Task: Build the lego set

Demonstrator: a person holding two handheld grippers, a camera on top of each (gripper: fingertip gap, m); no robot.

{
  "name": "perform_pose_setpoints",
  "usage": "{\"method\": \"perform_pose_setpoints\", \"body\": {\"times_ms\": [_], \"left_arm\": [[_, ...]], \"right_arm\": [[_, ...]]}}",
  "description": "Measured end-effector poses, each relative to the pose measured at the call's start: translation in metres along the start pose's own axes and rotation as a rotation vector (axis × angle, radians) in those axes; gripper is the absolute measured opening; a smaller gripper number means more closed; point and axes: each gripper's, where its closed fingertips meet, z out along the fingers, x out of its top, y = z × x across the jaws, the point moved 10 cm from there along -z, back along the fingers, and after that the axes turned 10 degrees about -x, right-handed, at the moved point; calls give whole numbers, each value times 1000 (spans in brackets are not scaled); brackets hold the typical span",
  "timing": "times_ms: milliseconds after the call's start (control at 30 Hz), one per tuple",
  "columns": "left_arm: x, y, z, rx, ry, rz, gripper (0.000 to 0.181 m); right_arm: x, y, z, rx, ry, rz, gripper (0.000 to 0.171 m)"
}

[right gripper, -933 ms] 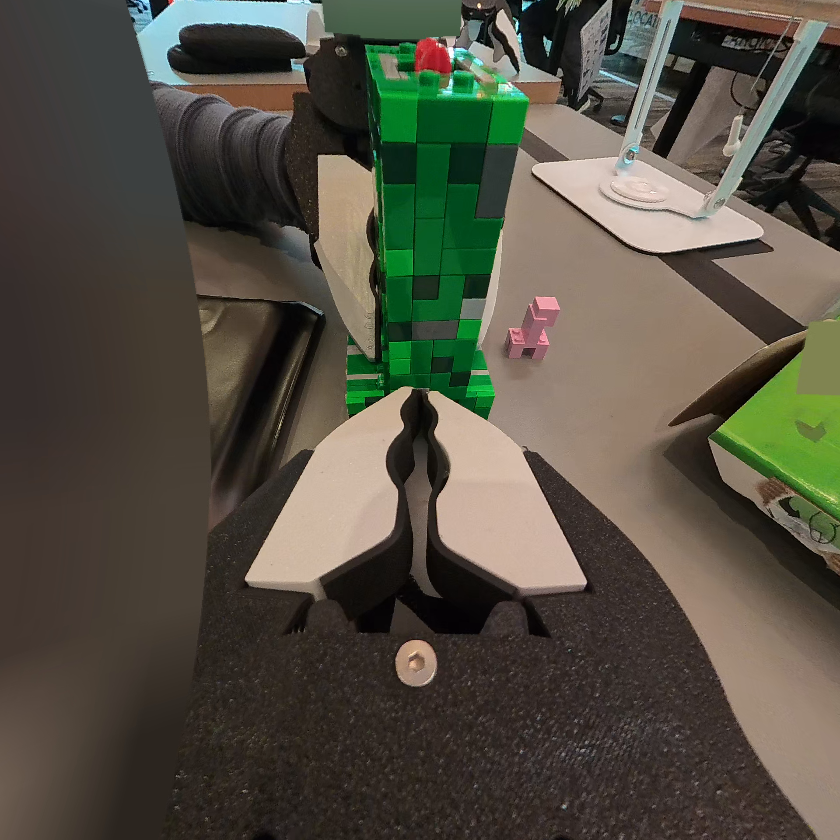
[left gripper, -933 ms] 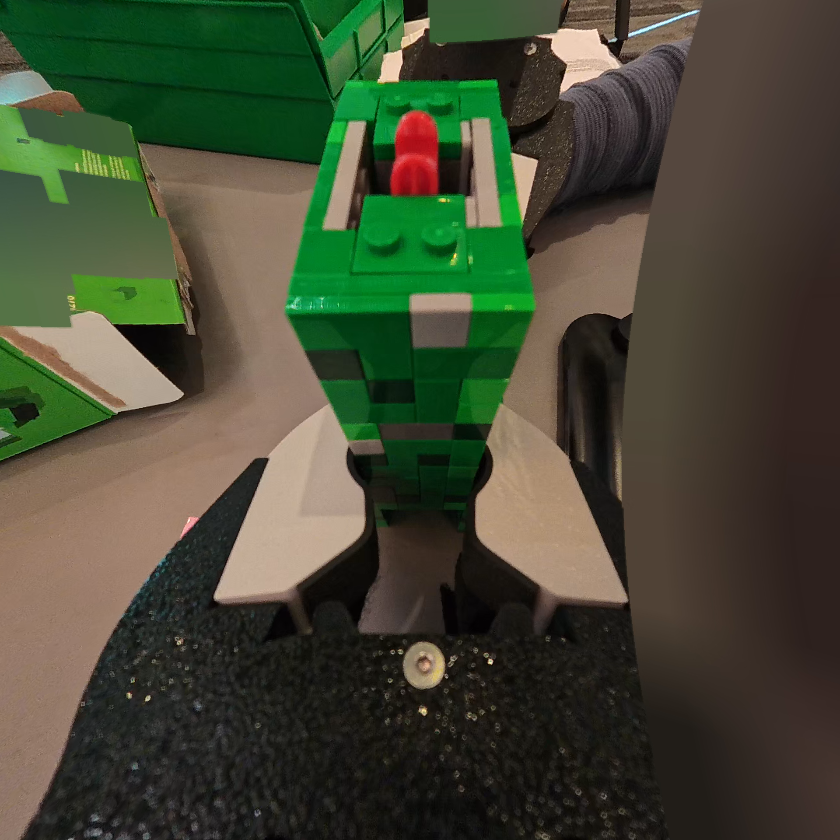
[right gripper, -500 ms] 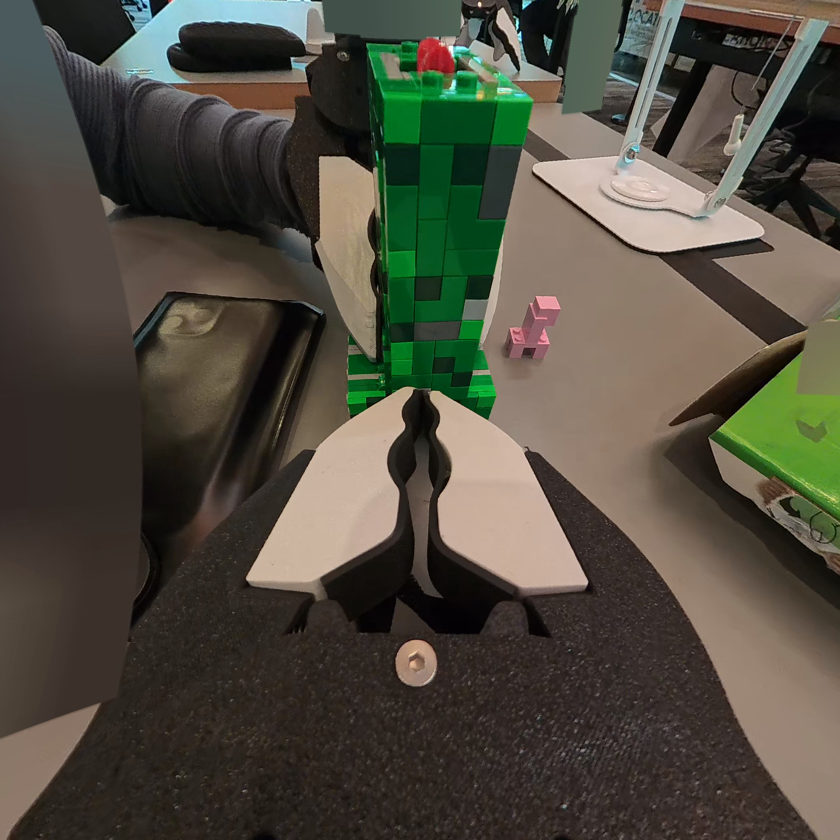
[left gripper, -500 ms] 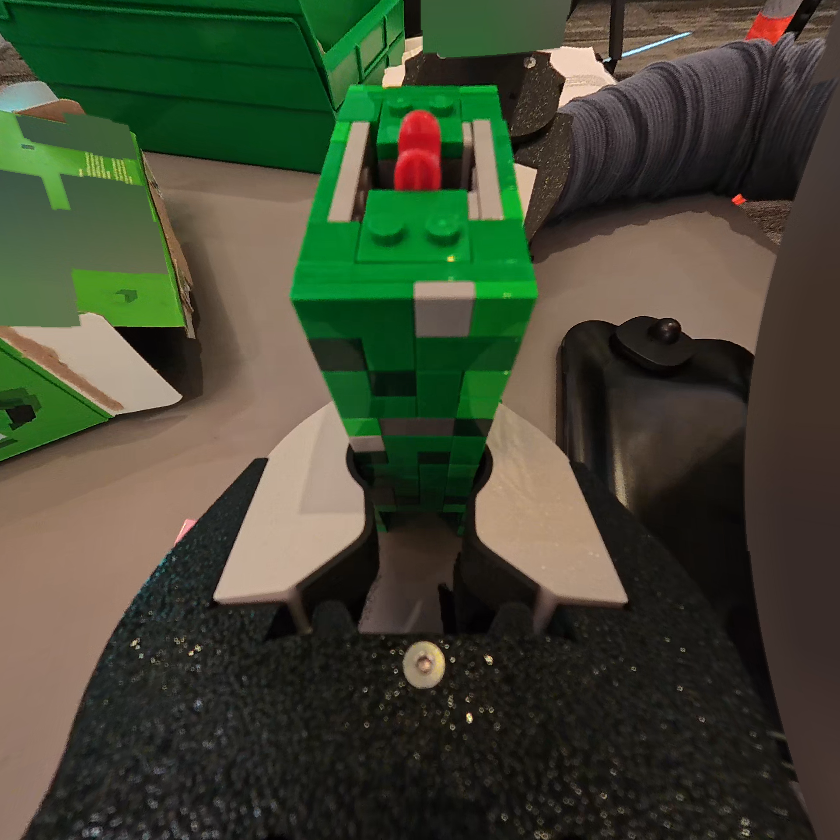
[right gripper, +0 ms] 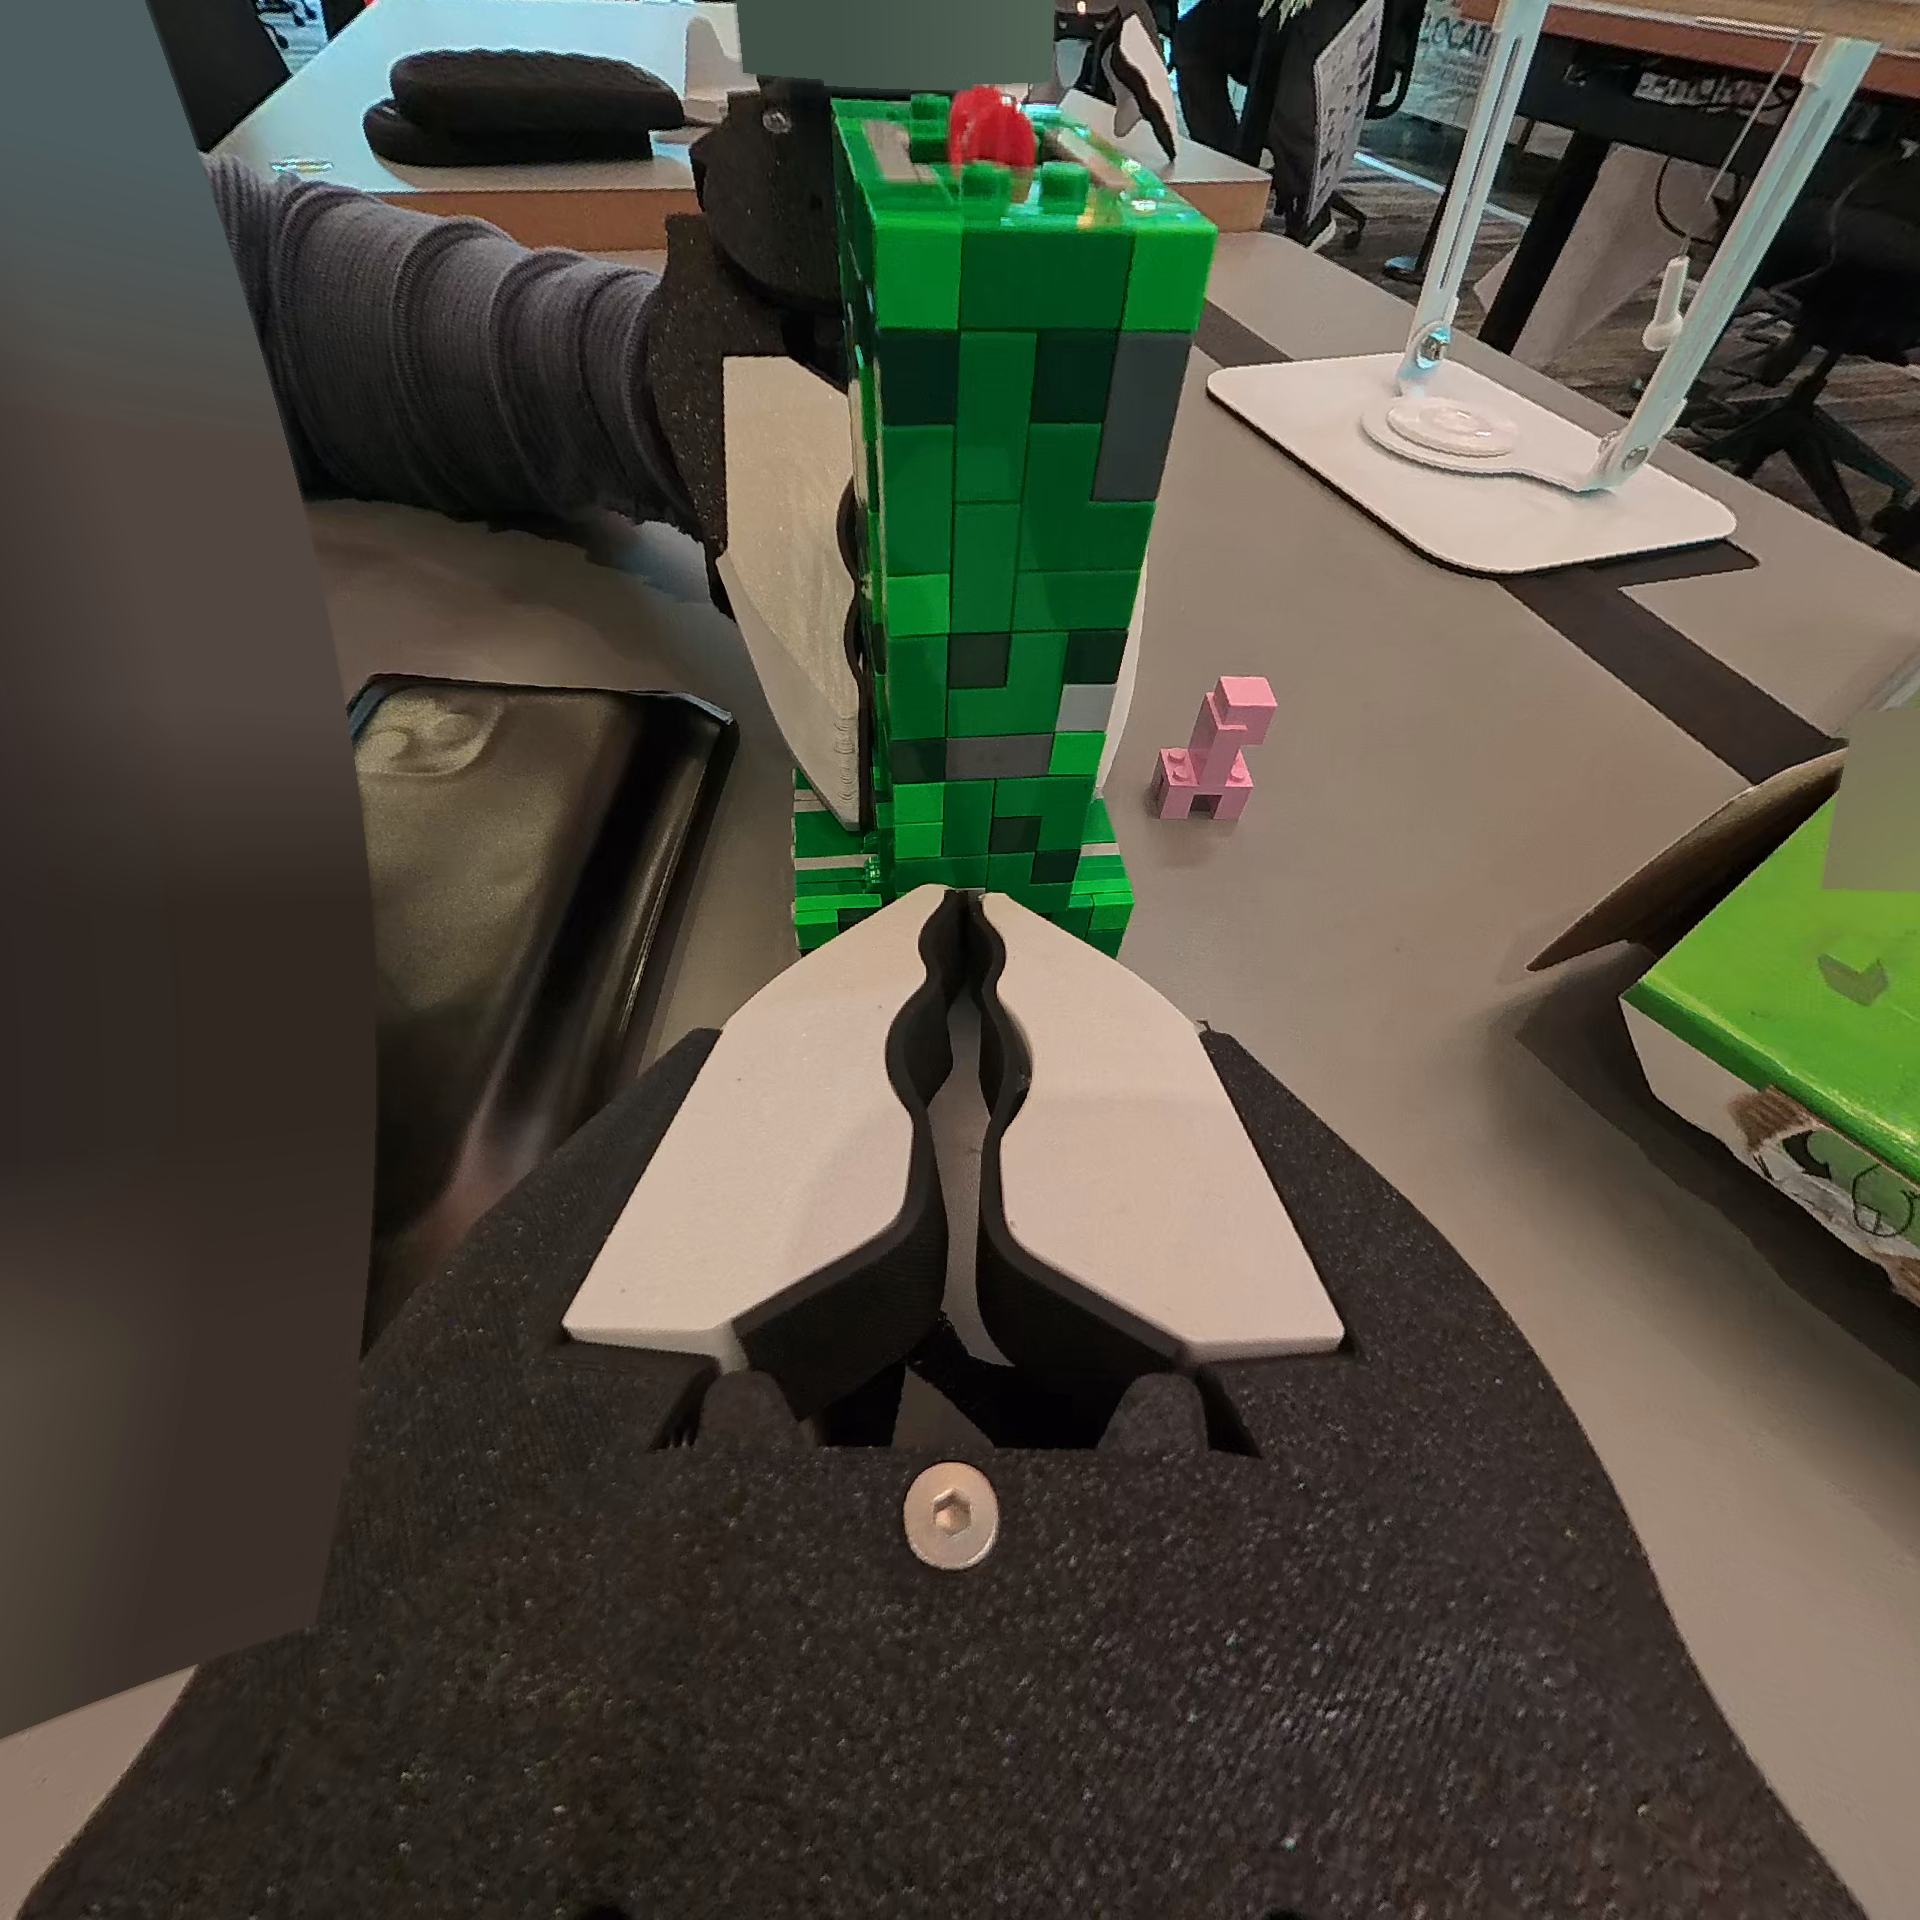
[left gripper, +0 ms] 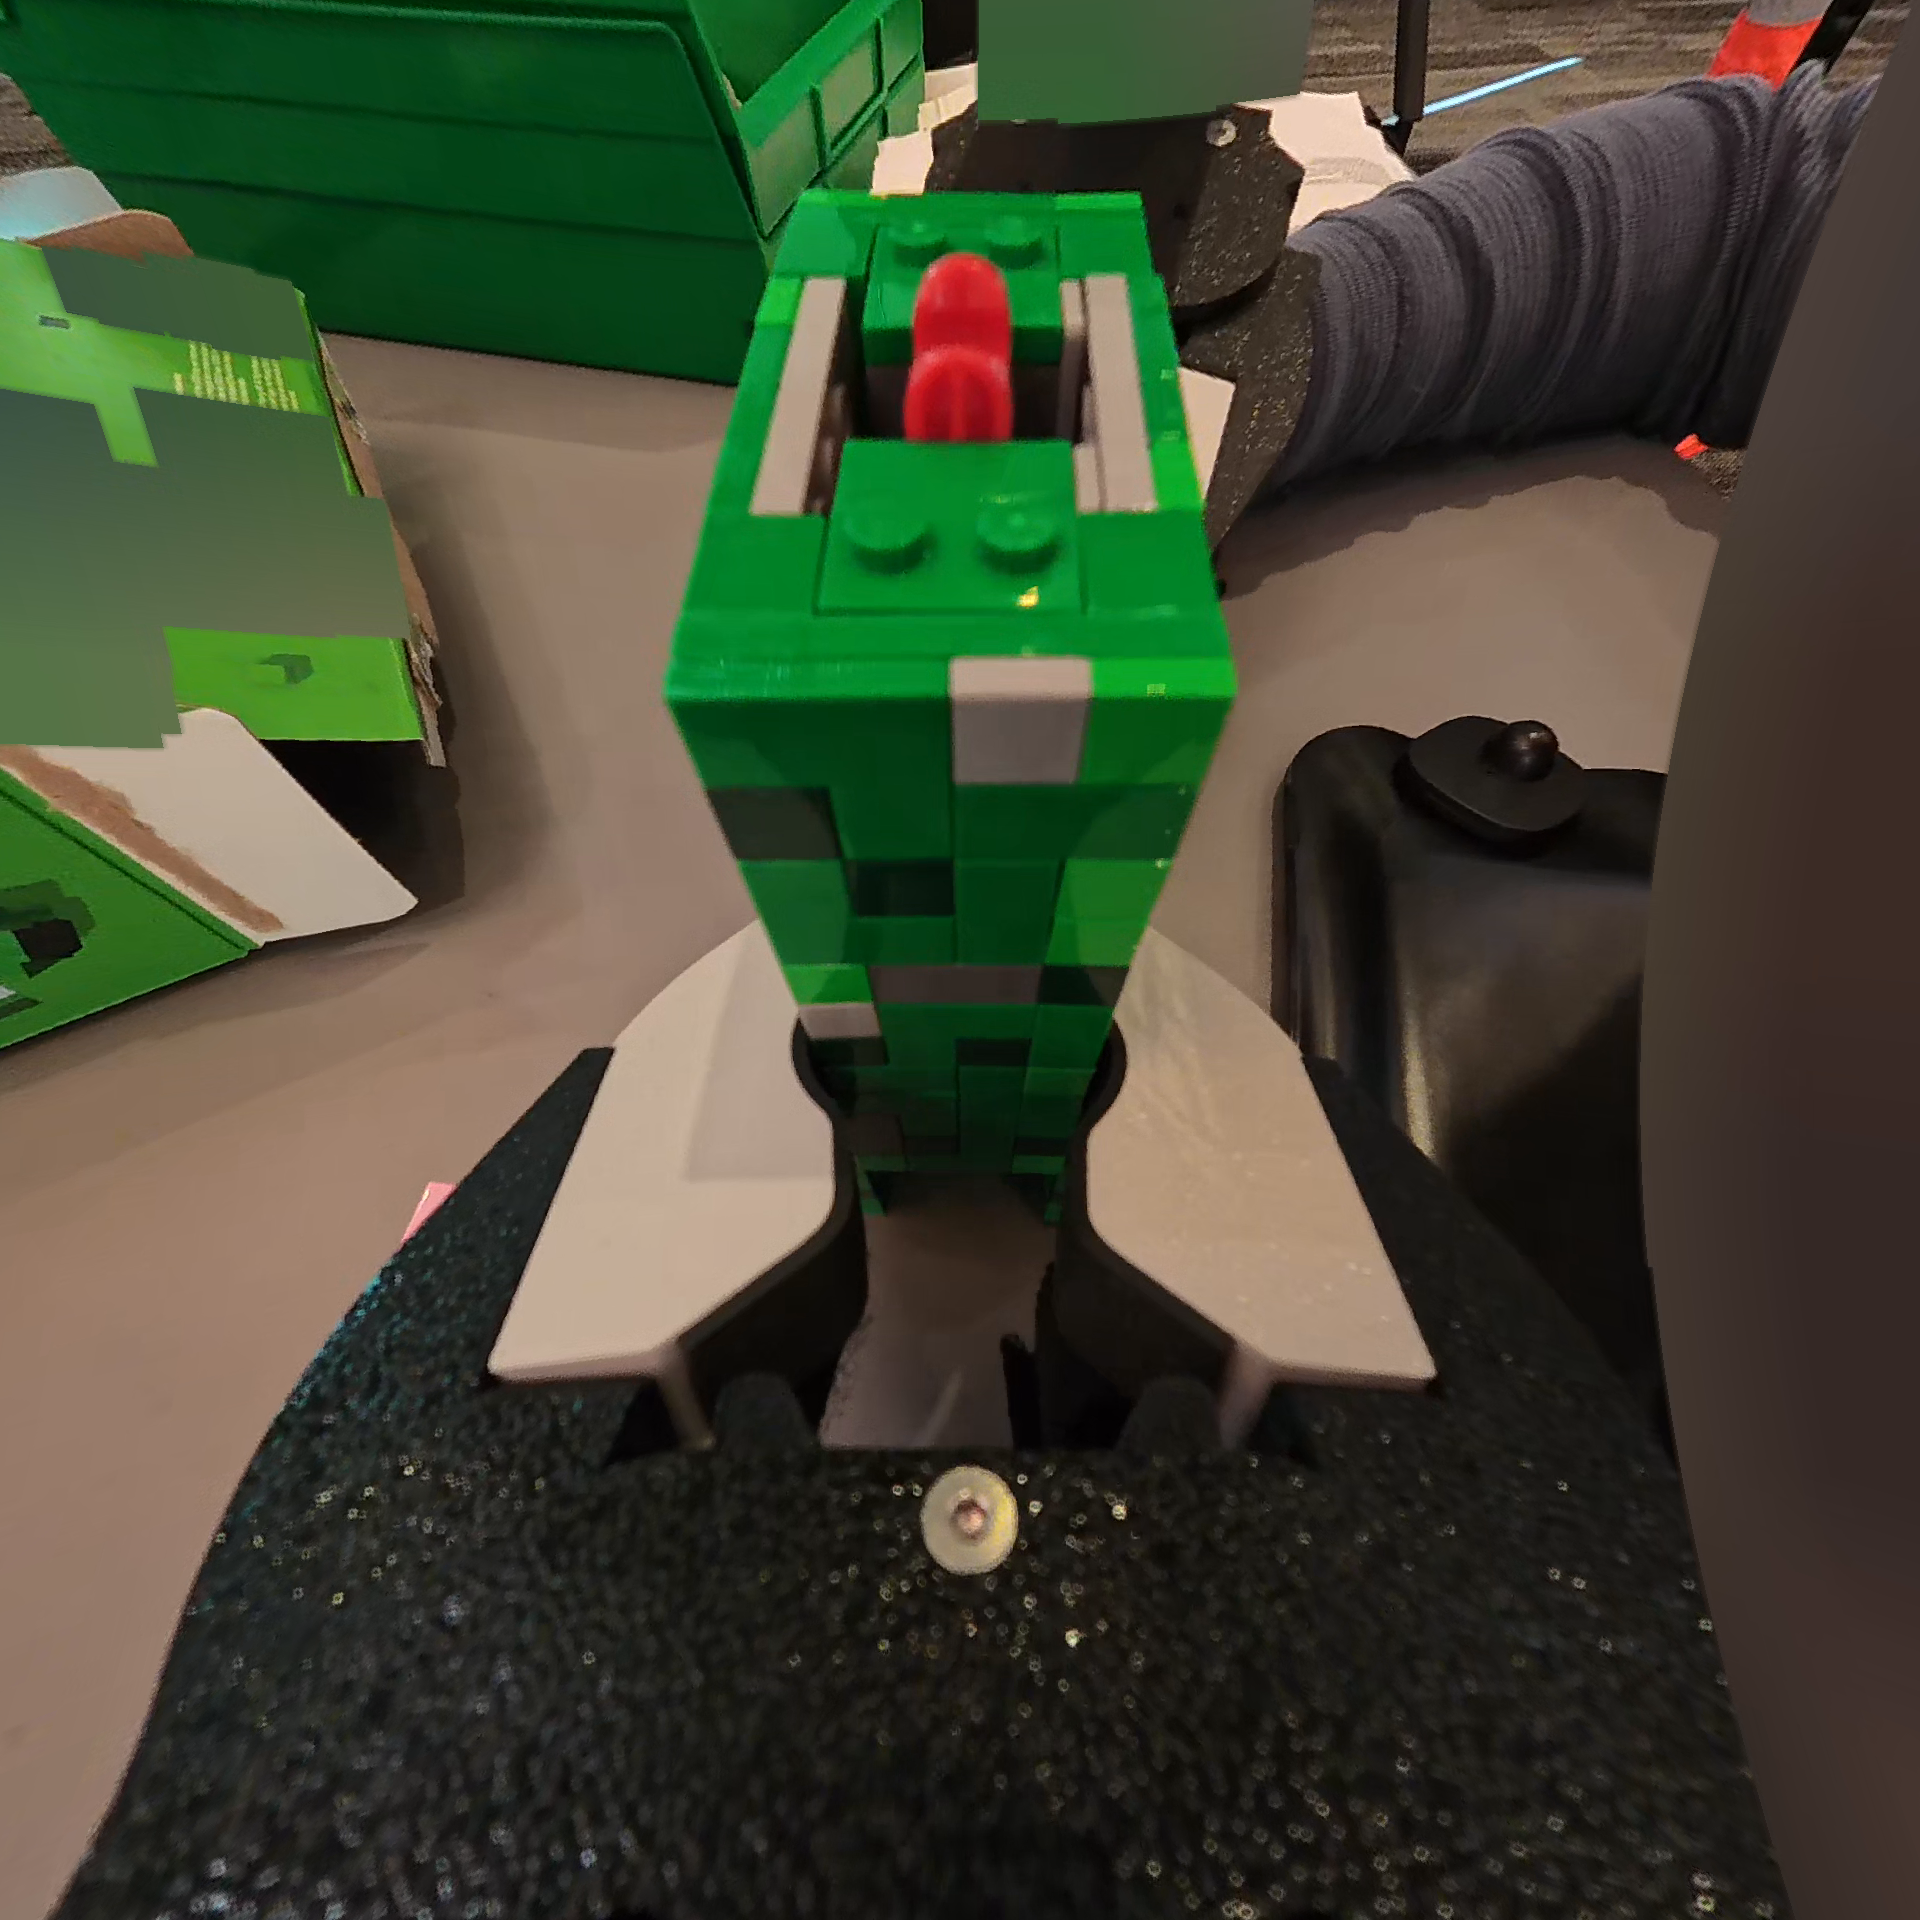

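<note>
A tall green lego tower [left gripper: 956,790] with dark green and grey patches stands upright on the grey table. A red piece [left gripper: 956,343] sticks up from a slot in its top. My left gripper [left gripper: 961,1039] is shut on the tower's lower body, one finger on each side. In the right wrist view the tower [right gripper: 1018,468] stands just beyond my right gripper [right gripper: 961,906], which is shut and empty, its tips at the tower's foot. Whether the tips touch the tower I cannot tell. The left gripper's fingers [right gripper: 800,623] clasp the tower there.
A black tray [left gripper: 1455,987] lies beside the tower, also in the right wrist view [right gripper: 520,883]. A green box [left gripper: 208,540] [right gripper: 1787,1039] lies on the other side. A small pink lego figure [right gripper: 1216,753] stands near the tower. Green bins [left gripper: 416,156] and a white stand [right gripper: 1507,447] stand farther off. My two grippers' fingertips are within a few centimetres of each other.
</note>
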Motion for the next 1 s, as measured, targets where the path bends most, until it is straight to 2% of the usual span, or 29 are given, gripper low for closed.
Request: {"method": "perform_pose_setpoints", "body": {"times_ms": [367,1000], "left_arm": [[2,0,-1,8,-53,15,41],[0,0,-1,0,-5,5,41]], "right_arm": [[-1,1,1,23,-31,27,0],[0,-1,1,26,-22,16,0]]}}
